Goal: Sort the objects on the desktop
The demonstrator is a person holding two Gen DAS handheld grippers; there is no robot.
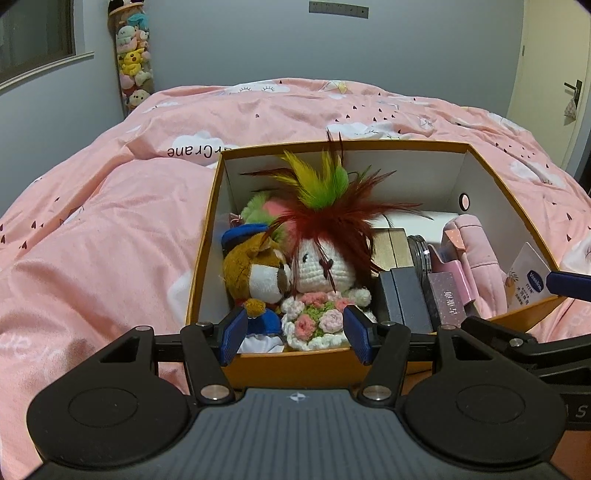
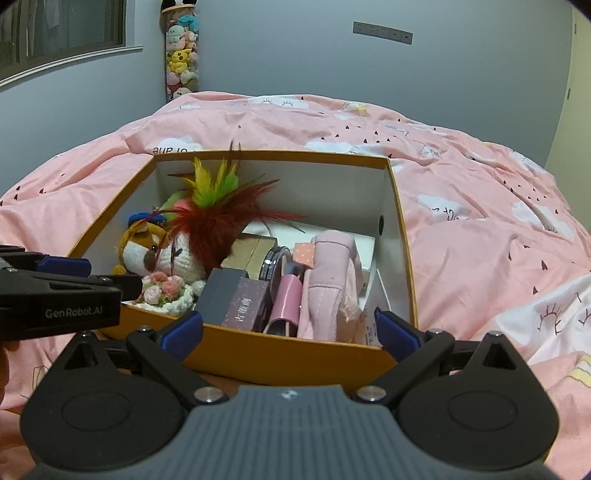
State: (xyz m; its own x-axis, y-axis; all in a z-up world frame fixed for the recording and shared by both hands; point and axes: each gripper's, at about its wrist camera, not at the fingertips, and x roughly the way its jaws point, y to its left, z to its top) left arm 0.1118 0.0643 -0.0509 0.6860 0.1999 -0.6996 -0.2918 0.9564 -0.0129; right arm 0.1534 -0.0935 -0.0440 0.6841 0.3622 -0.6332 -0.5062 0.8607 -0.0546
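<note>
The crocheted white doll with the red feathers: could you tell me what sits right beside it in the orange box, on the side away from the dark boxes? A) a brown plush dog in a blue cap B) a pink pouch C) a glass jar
A: the brown plush dog in its blue cap leans against the crocheted doll at the left end of the orange box.

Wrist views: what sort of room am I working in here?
Most likely a bedroom. A pink duvet with a cloud print fills the scene, the orange box of items sits against it, and a tall clear tube of plush toys stands in the corner by a window.
</note>
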